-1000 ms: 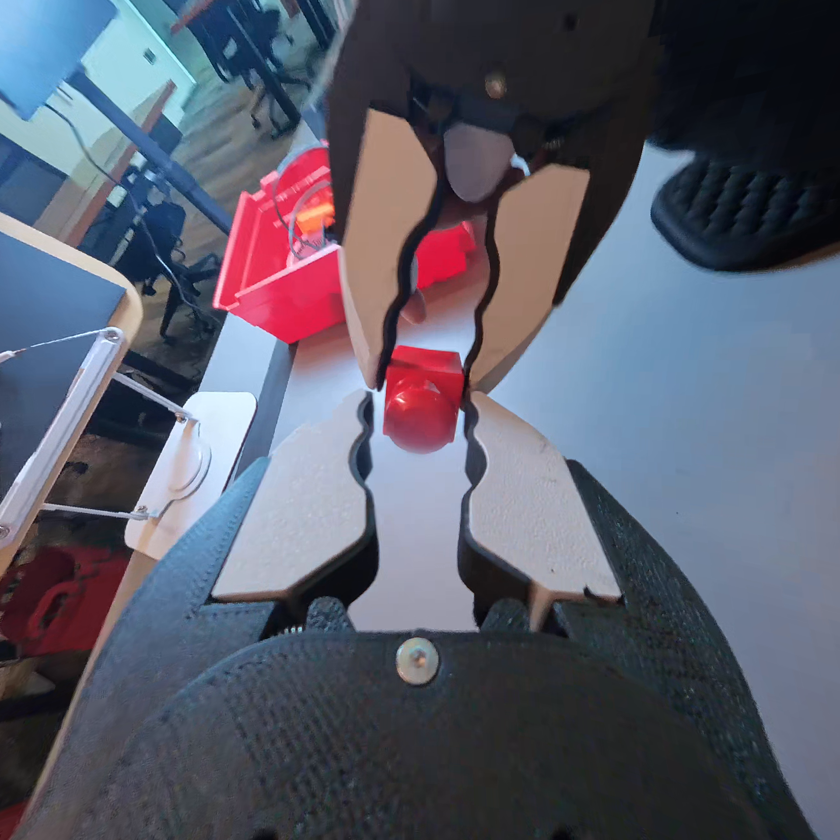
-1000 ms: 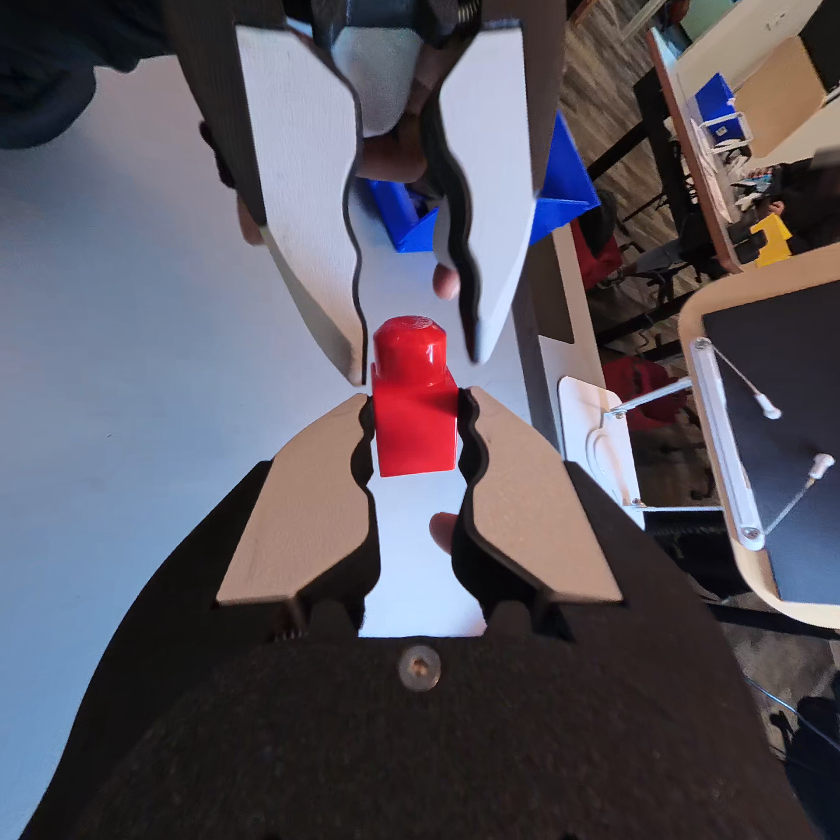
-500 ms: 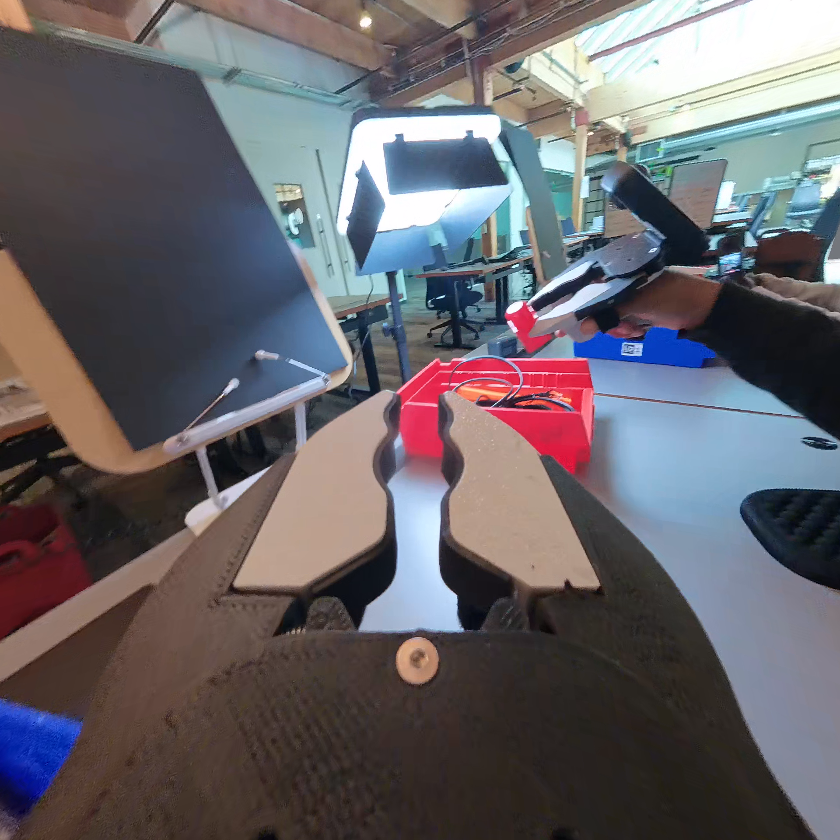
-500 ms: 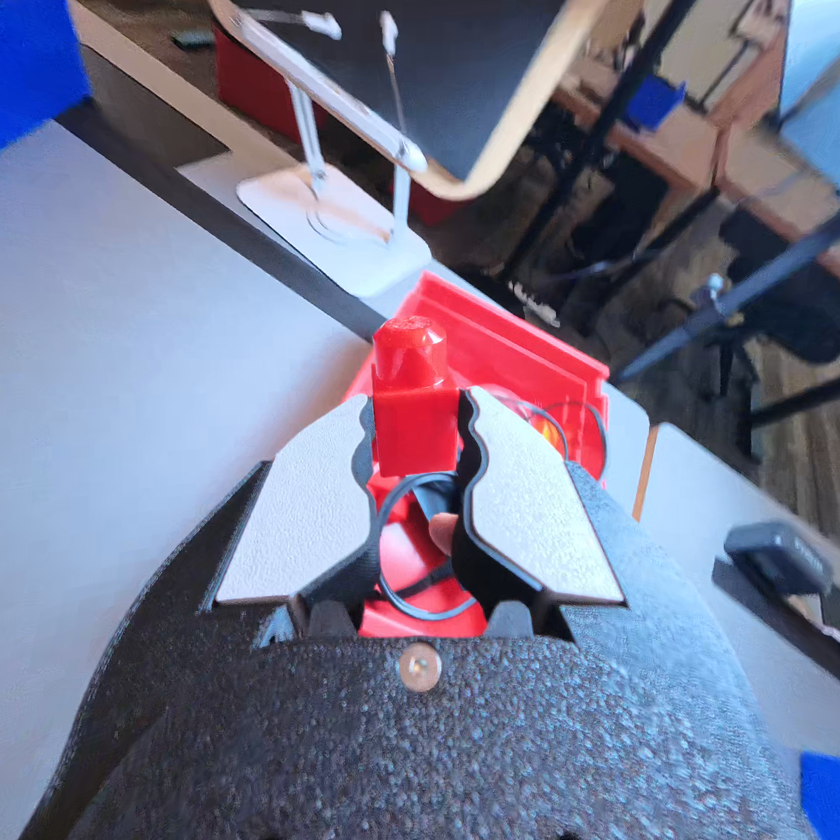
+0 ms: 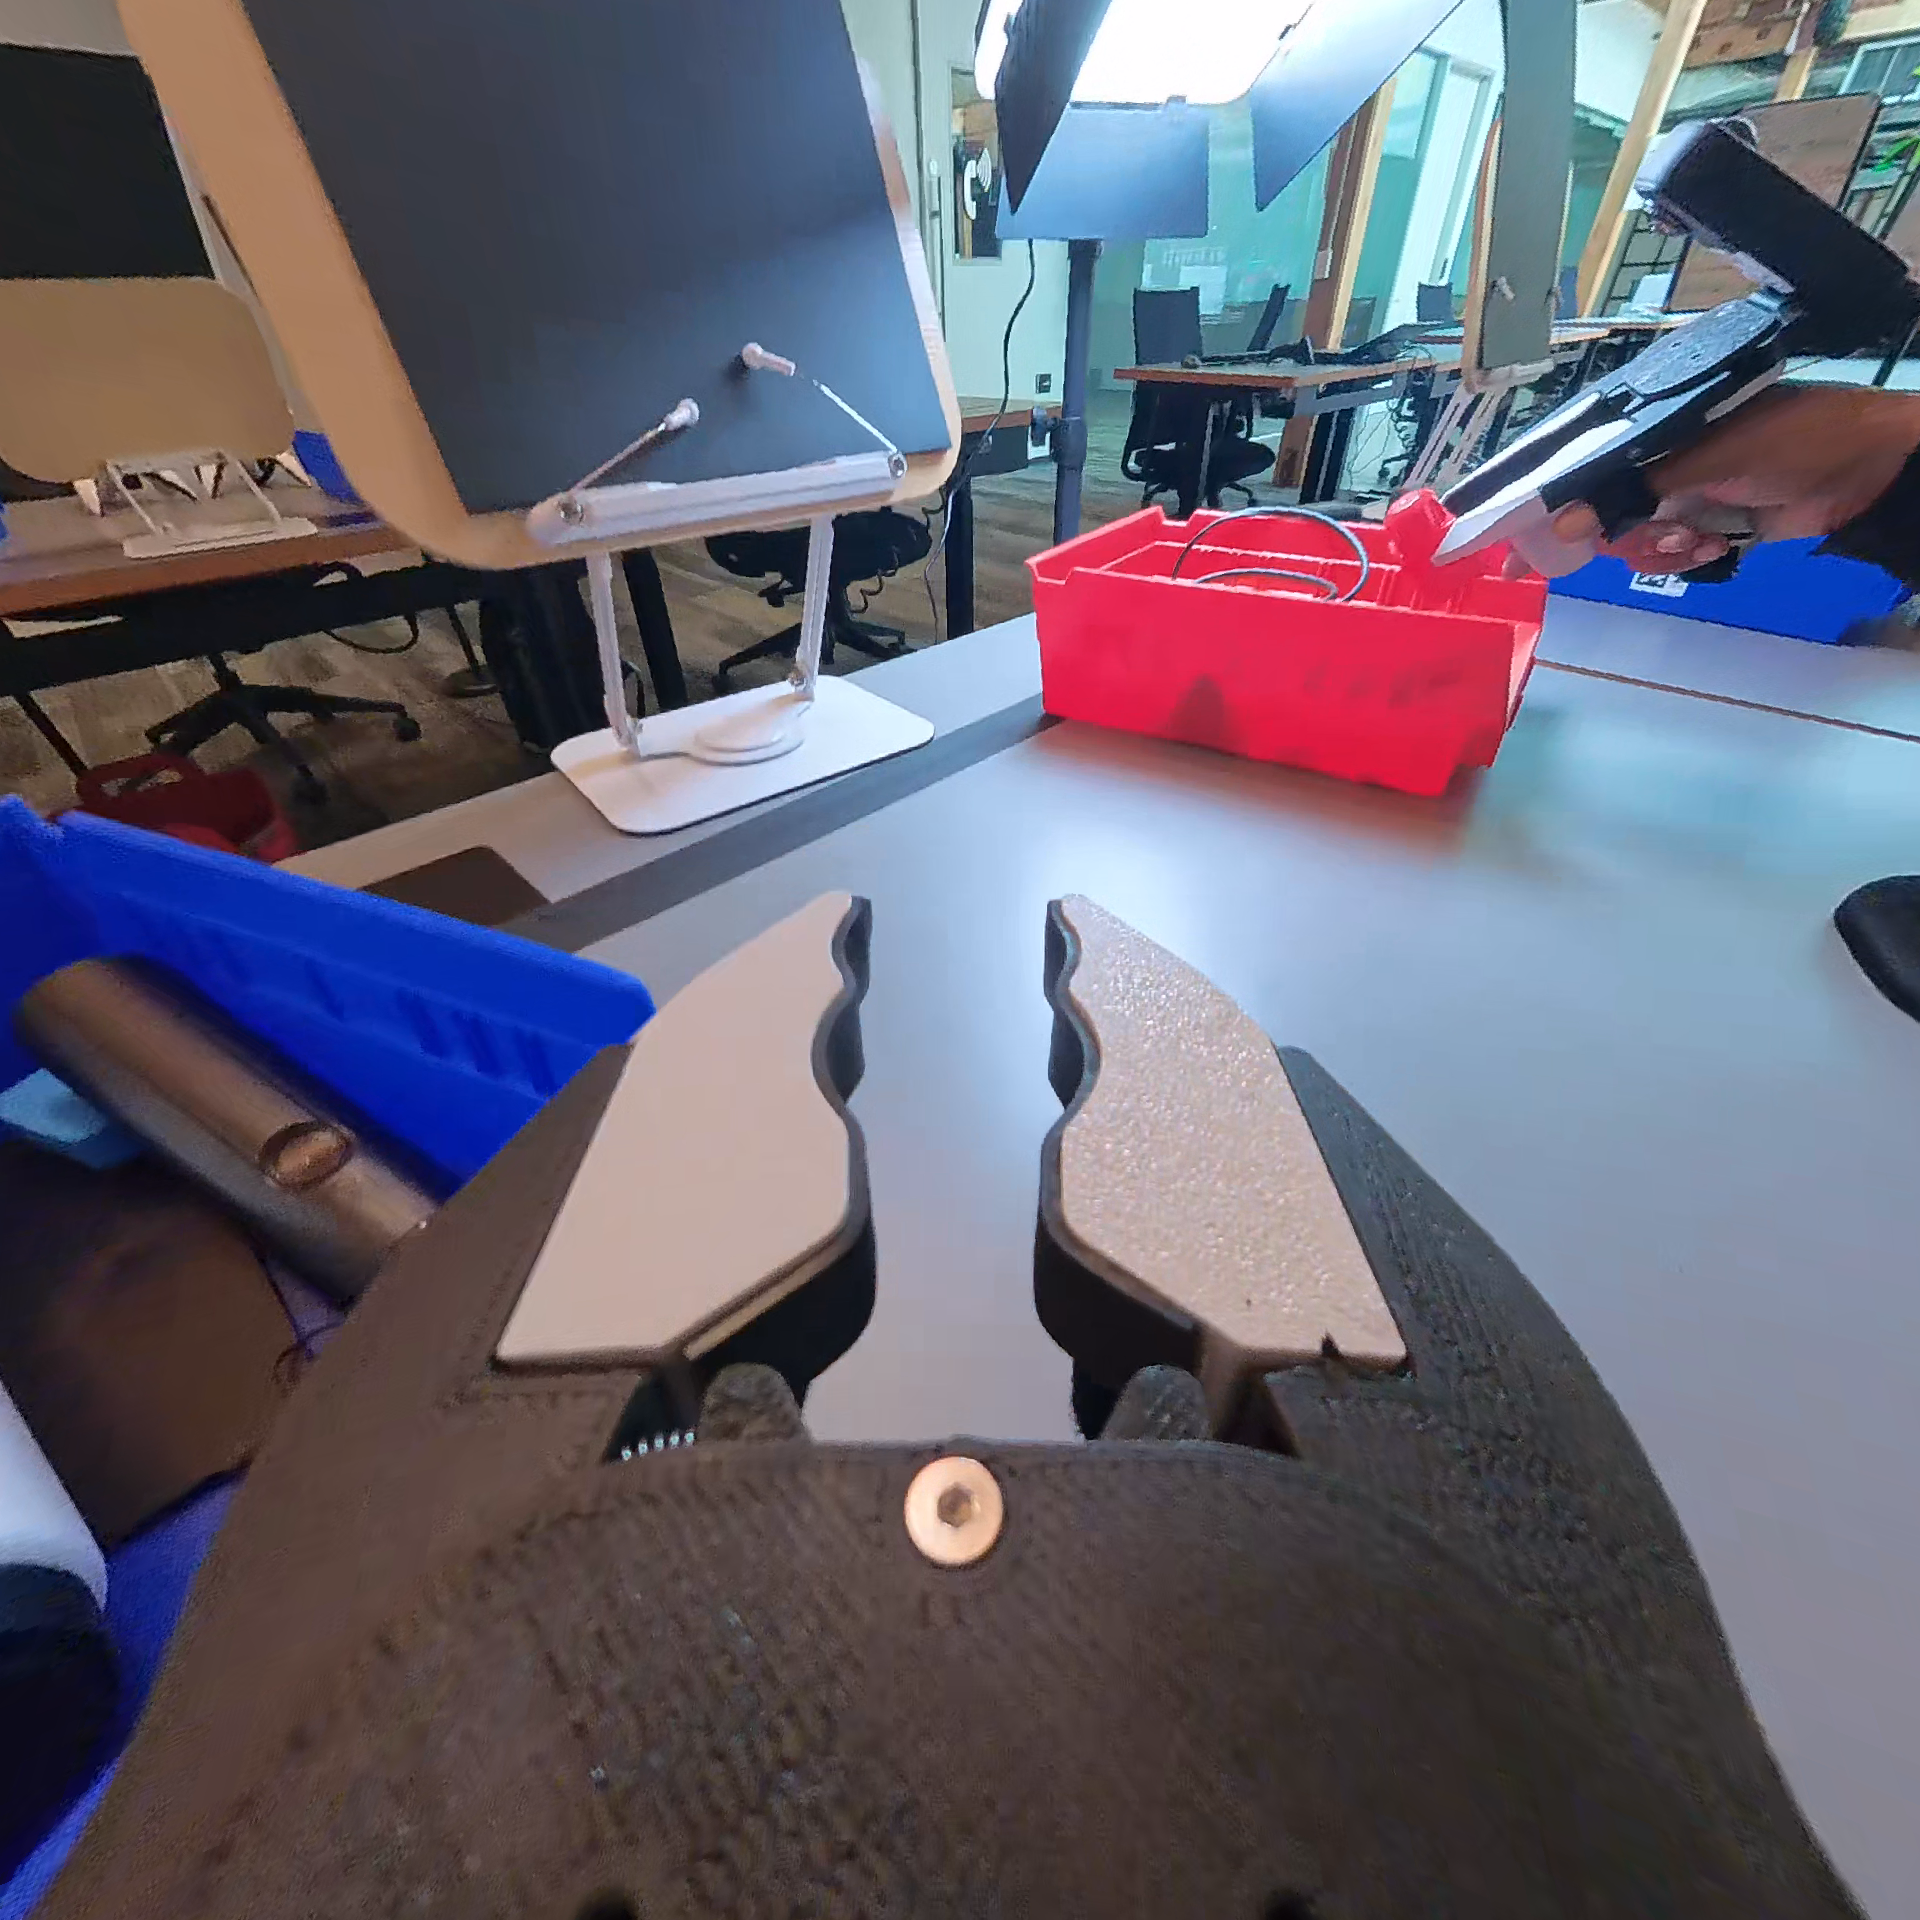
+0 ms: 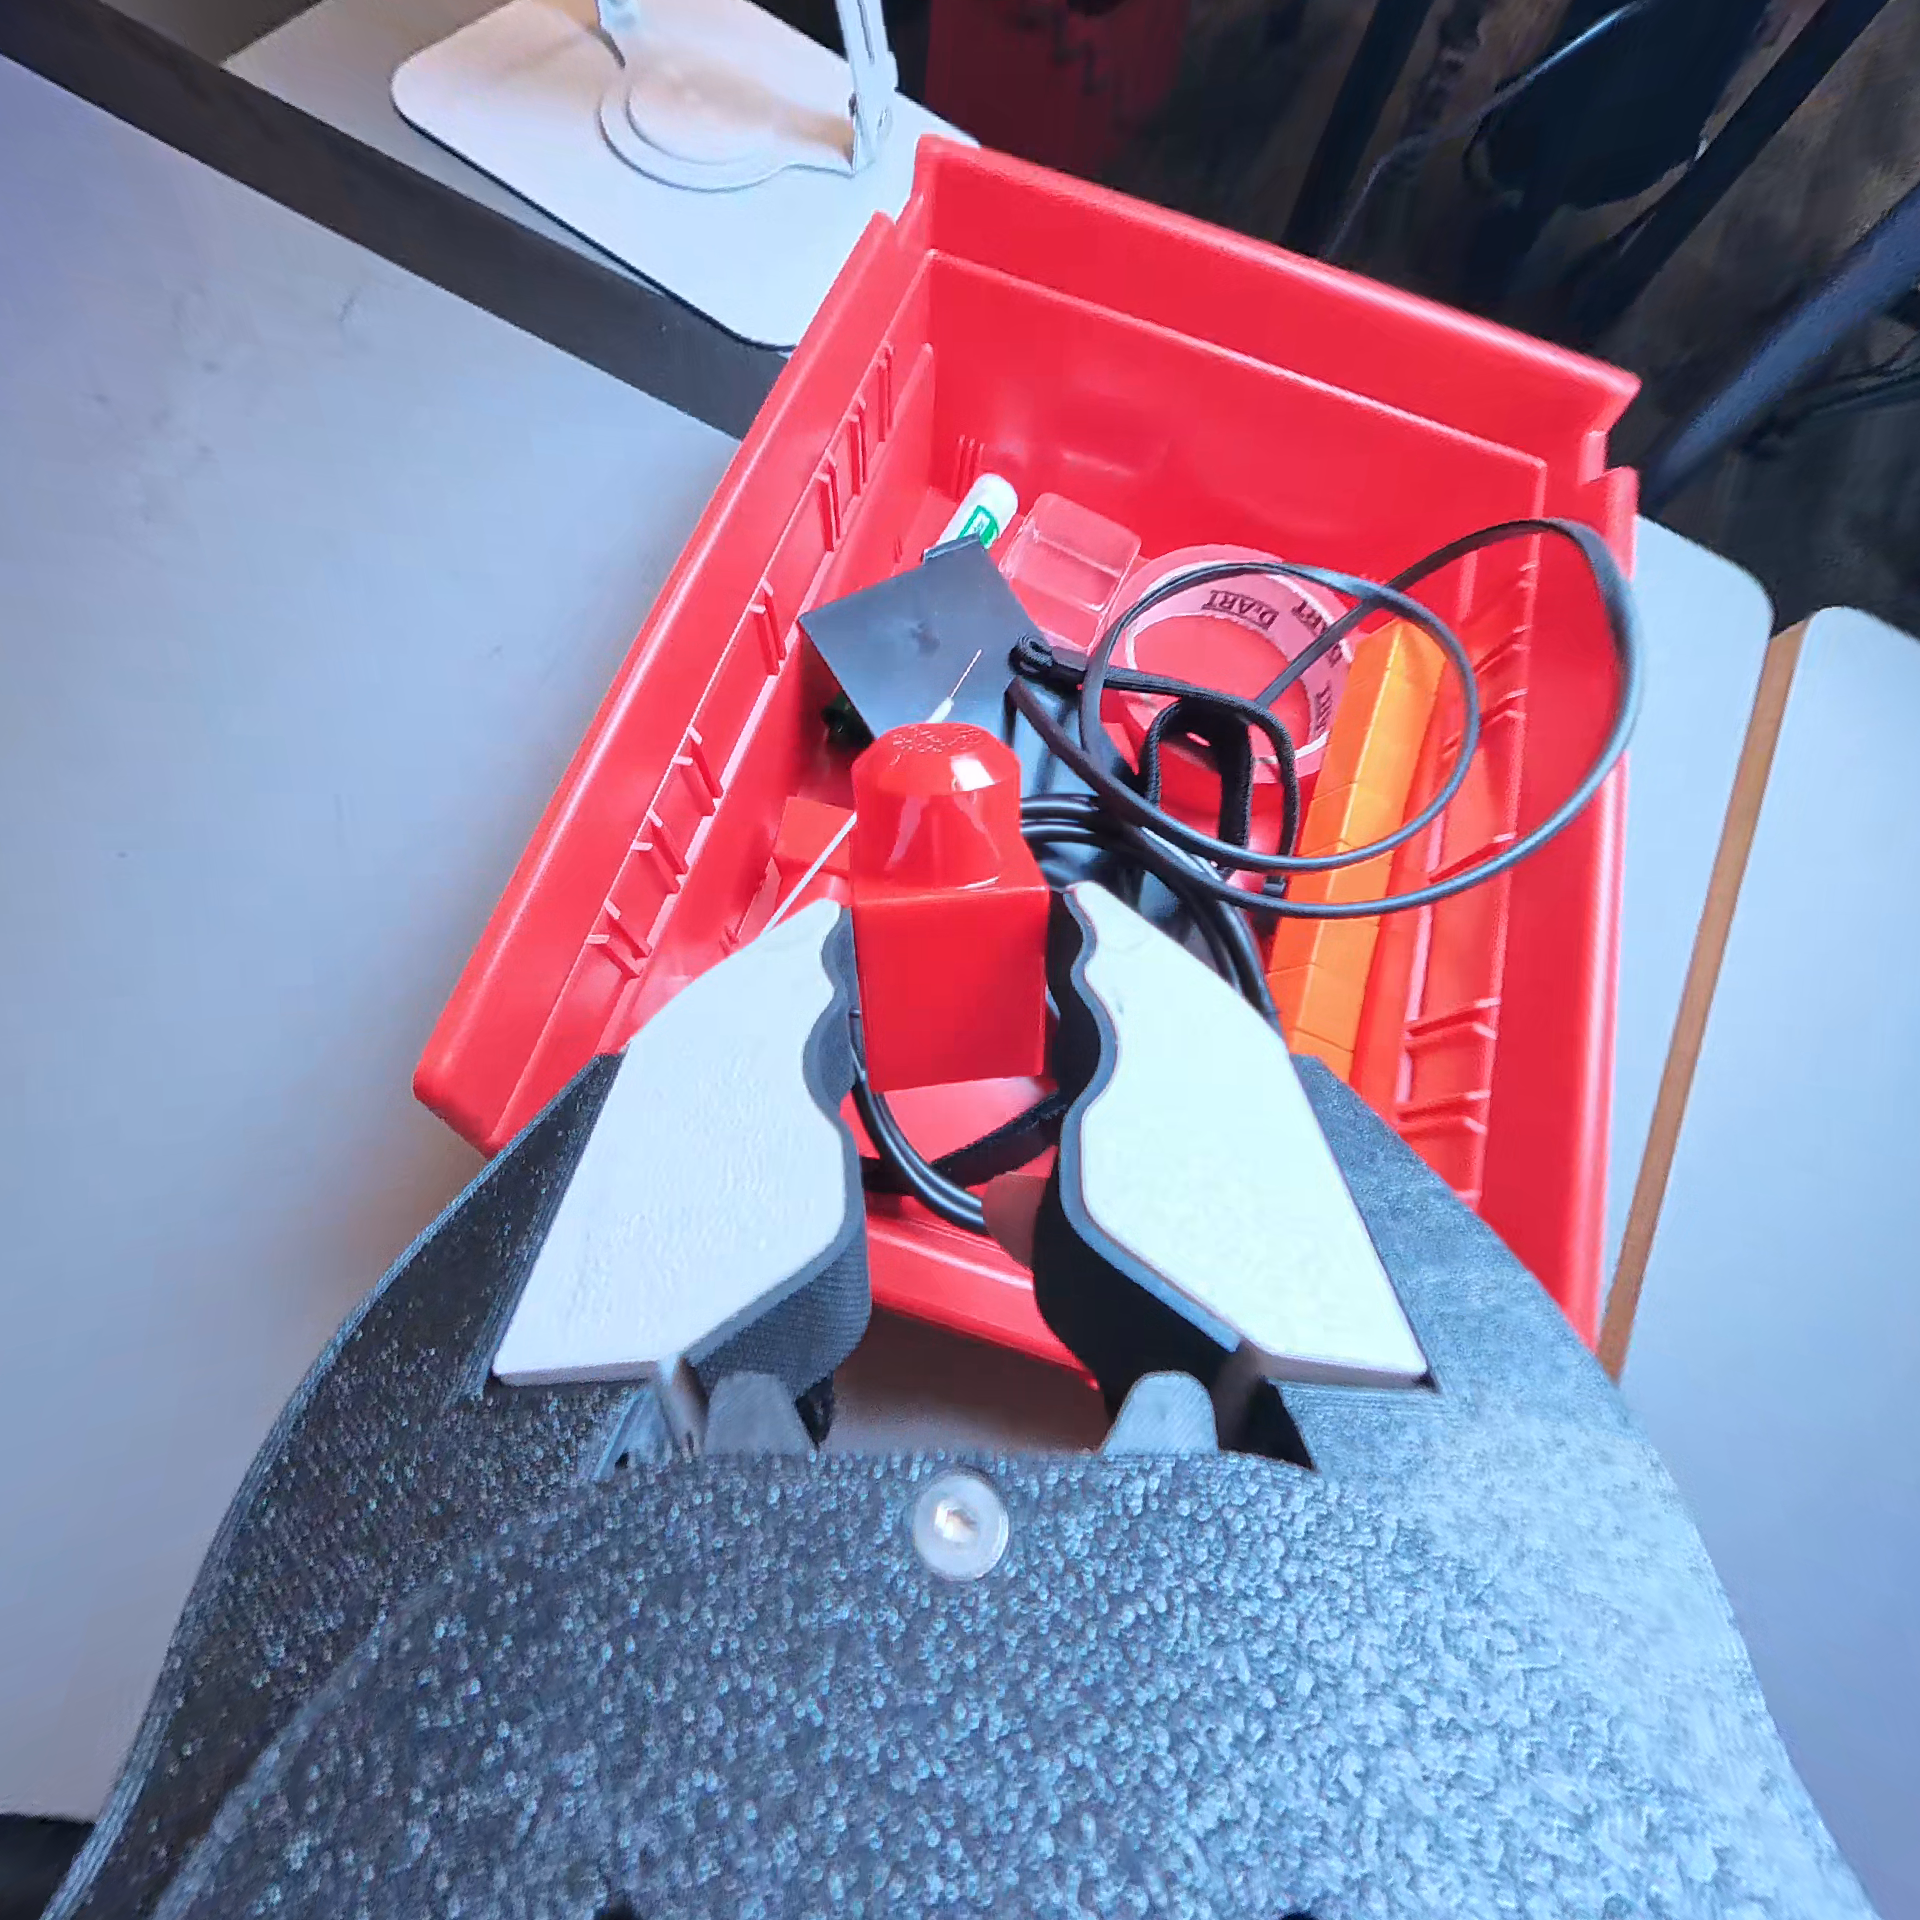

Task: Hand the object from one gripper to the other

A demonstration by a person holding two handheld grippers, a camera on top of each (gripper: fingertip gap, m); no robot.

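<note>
glossy plastic brick (image 6: 940, 914), rough-grained fingers (image 6: 1205, 1143)

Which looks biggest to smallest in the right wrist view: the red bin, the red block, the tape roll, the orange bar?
1. Red bin
2. Red block, but it sits nearest the camera
3. Tape roll and orange bar look alike; unsure.

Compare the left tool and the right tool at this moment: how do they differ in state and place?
The left tool is open and holds nothing; the right tool is shut on the red block. The left tool is low over the bare grey table beside the blue bin; the right tool is above the red bin, pointing down into it. Both have pale wavy-edged fingers on a black textured body.
</note>
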